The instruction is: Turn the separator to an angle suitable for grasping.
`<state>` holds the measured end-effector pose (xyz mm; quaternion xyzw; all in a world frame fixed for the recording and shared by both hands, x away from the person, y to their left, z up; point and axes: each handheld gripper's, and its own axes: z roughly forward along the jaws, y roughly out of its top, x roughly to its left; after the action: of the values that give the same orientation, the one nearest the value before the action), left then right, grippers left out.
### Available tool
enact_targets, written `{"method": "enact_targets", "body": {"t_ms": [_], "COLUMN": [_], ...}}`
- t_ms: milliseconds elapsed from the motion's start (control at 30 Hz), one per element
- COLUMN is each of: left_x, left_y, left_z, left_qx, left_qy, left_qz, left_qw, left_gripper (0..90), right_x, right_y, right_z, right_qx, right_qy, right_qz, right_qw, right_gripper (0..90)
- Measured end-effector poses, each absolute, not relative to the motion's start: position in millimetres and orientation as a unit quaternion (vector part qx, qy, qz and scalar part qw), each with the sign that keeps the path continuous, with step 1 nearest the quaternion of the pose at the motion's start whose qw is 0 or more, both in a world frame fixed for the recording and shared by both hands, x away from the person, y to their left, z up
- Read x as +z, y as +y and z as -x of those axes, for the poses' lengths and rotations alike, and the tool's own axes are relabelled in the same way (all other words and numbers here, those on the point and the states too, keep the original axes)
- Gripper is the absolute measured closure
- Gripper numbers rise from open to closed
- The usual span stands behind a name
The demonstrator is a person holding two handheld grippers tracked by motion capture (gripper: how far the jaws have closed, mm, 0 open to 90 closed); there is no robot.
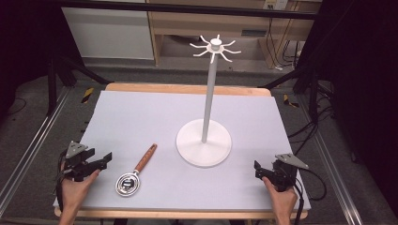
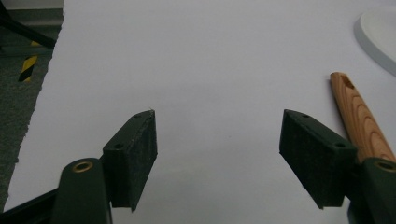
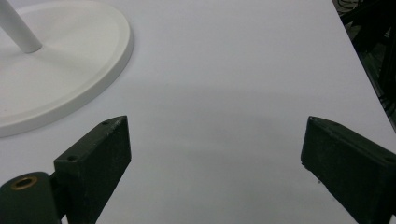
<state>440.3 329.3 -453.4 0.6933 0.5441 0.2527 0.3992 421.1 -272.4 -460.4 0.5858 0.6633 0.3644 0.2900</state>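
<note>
Wooden strainer handle [image 1: 145, 159] lies at two o'clock of the wide-open, empty left gripper [image 1: 107, 158]; grasp it mid-length, while the right gripper [image 1: 257, 169], jaws also apart, waits.

Worktop [image 1: 141, 112]: wooden board, pale edge visible at the far and near sides, covered by a light grey mat [image 1: 244, 187] with a slightly ragged left edge. Floor [image 1: 33, 117]: dark grey carpet. Metal rails [image 1: 28, 154] run along the floor on both sides of the worktop. Yellow-black hazard tape [image 1: 87, 95] marks the floor near both far corners. Black frame bar [image 1: 187, 9] crosses the top. Behind: a light wood cabinet [image 1: 162, 33] and a white panel [image 1: 108, 33]. Black cables [image 1: 309, 126] trail on the right. Dark curtains [image 1: 366, 70] flank both sides. Lighting even, from overhead.
</note>
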Motion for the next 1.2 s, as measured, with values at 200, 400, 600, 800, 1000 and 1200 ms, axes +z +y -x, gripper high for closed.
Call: {"method": "enact_targets", "body": {"t_ms": [200, 400, 600, 800, 1000, 1200], "left_x": [-444.9, -439.1, -436.8, -430.1, -422.8, -417.0], "left_y": [324.0, 317.6, 310.1, 303.1, 295.1, 285.9], "left_z": [-436.1, -433.9, -433.3, -431.9, -429.7, -426.4], "left_qx": [0.244, 0.238, 0.235, 0.227, 0.226, 0.226], "left_qy": [0.538, 0.531, 0.522, 0.512, 0.501, 0.488], "left_qz": [-0.692, -0.698, -0.711, -0.721, -0.729, -0.739], "left_qw": [0.414, 0.417, 0.409, 0.408, 0.407, 0.407], "left_gripper": [29.8, 32.3, 36.3, 39.1, 40.8, 42.3], "right_x": [-461.2, -460.6, -461.6, -461.3, -460.5, -460.2], "right_y": [-268.7, -267.4, -265.9, -265.4, -265.7, -266.5], "right_z": [-421.8, -421.0, -421.3, -420.7, -420.5, -420.5], "right_qx": [0.355, 0.349, 0.340, 0.338, 0.336, 0.338], "right_qy": [0.673, 0.676, 0.681, 0.683, 0.684, 0.684], "right_qz": [-0.581, -0.579, -0.579, -0.577, -0.576, -0.576], "right_qw": [0.289, 0.292, 0.292, 0.292, 0.294, 0.295], "right_gripper": [9.1, 9.1, 9.1, 9.1, 9.1, 9.1]}}
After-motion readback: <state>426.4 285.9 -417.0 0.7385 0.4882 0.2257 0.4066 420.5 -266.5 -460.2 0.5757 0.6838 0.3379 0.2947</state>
